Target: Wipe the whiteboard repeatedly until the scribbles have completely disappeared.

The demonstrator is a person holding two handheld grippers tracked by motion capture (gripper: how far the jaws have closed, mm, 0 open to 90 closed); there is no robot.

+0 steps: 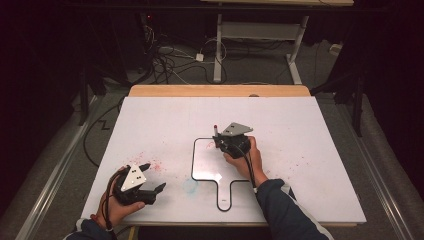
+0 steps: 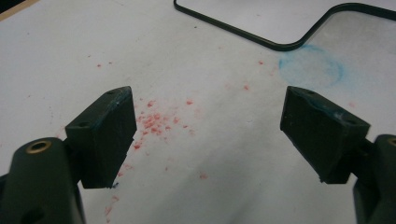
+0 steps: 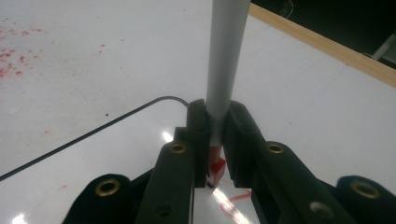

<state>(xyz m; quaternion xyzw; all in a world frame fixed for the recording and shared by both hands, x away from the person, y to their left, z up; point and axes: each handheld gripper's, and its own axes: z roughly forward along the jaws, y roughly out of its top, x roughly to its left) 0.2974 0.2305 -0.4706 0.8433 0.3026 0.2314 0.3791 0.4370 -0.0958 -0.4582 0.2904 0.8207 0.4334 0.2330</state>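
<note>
The left hand-held gripper sits nearest the camera at the lower left of the high view, jaws spread wide and empty over red specks on the white bench; the right hand-held gripper, just right of centre, is clenched on a grey marker standing upright, its red tip down on the black-edged small whiteboard; the step in hand looks like drawing in red, and the next move probably calls for dragging the tip steadily while keeping light pressure; the right gripper view brings out a red stroke by the tip; the left gripper view brings out a blue smudge beside the board's handle
</note>
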